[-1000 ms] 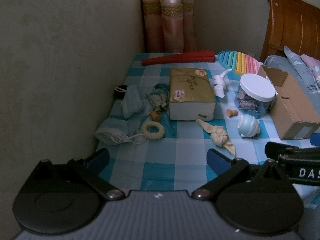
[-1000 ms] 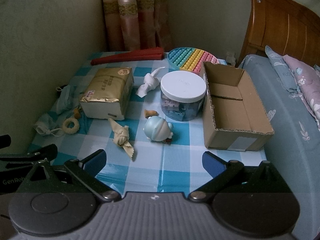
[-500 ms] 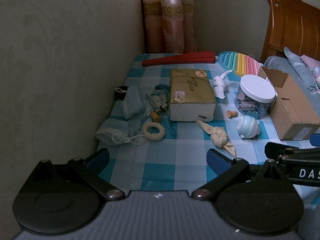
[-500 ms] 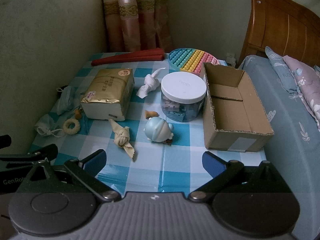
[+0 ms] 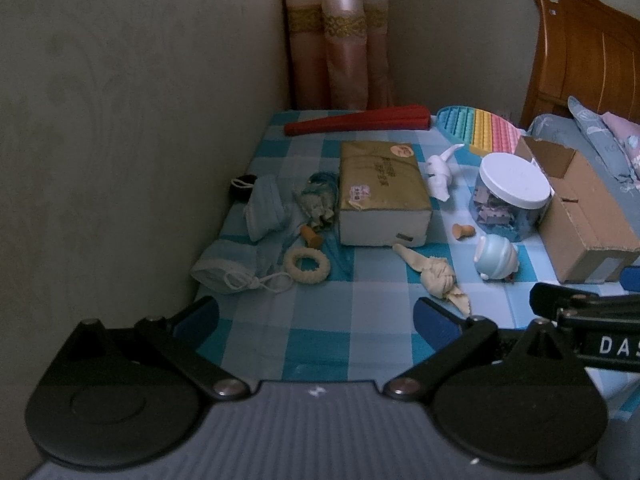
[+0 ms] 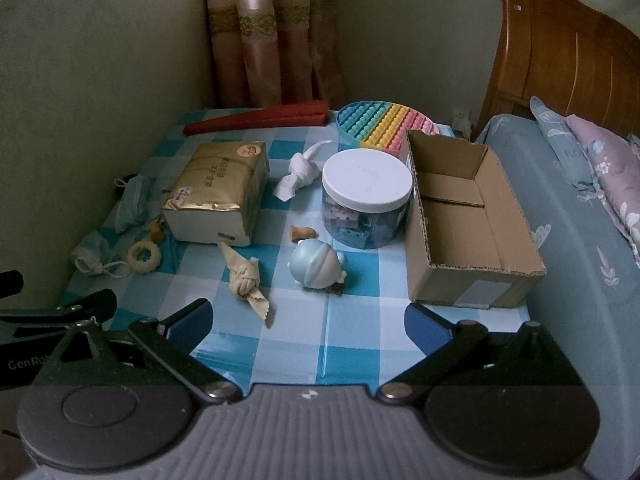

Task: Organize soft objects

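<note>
- Hovering over the near edge of the checked table (image 6: pixel 352 344), both grippers are spread wide and hold nothing: left gripper (image 5: pixel 316 320), right gripper (image 6: pixel 306 322).
- Far left, by the wall: masks (image 5: pixel 256 240) in a crumpled pile, one with its ear loops trailing toward the ring (image 5: pixel 307 266).
- Ring is cream, lies flat just right of the masks; a small brown peg (image 5: pixel 311 235) sits just behind it.
- Crumpled greenish cloth (image 5: pixel 316 204) lies between the masks and the tissue pack (image 5: pixel 382 190).
- Tissue pack is gold-wrapped, lies flat mid-table, left of centre.
- Red fan (image 6: pixel 256 120), folded shut, lies along the far edge behind the pack.
- Knotted beige cloth (image 6: pixel 244 280) lies in front of the pack, nearest the grippers, between them in the left view.
- Knotted white cloth (image 6: pixel 298 176) lies behind it, between pack and jar (image 6: pixel 366 200).
- Small brown piece (image 6: pixel 302 233) lies just left of the jar base.
- Blue round toy (image 6: pixel 316 266) sits tipped in front of the jar, near it.
- Jar has a white lid, clear wall, small pieces inside.
- Rainbow pop mat (image 6: pixel 382 124) is behind the jar, its right part hidden by the box (image 6: pixel 472 280).
- Box is open cardboard, empty, right of the jar, at the table's right edge.
- Bed (image 6: pixel 580 240) with blue sheet just right of the box.
</note>
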Action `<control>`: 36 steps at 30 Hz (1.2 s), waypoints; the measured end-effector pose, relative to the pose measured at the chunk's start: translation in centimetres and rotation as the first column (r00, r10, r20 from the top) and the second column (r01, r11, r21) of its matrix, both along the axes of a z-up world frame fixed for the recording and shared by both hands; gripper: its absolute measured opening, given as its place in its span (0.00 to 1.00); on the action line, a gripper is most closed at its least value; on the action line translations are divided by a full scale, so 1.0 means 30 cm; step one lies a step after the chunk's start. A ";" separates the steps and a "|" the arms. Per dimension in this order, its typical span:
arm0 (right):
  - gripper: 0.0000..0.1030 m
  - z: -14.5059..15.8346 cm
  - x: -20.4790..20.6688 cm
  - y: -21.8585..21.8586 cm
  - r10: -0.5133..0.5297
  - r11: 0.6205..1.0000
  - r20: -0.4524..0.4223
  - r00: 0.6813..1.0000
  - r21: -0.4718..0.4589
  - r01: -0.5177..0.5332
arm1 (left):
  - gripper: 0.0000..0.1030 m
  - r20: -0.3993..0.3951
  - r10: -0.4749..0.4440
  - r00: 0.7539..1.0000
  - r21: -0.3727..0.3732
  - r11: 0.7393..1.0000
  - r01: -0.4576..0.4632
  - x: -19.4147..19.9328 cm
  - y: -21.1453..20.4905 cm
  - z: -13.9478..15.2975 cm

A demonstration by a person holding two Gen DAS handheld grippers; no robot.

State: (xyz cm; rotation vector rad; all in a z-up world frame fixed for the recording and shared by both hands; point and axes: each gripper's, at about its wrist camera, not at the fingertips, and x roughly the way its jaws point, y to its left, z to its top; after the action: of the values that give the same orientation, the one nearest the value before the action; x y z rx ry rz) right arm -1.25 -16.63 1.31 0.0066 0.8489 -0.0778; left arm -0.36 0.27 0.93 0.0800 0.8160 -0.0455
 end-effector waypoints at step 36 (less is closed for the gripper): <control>1.00 -0.094 0.049 0.000 0.143 0.989 0.043 0.989 -0.045 -0.141 | 0.99 0.036 0.004 0.999 -0.078 0.997 -0.001 0.029 0.058 -0.073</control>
State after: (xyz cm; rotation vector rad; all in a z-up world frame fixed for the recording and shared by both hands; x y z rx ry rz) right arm 0.23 -16.64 -1.52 -0.0908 0.7993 0.0384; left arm 0.51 2.02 -1.28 0.0061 0.7771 -0.0737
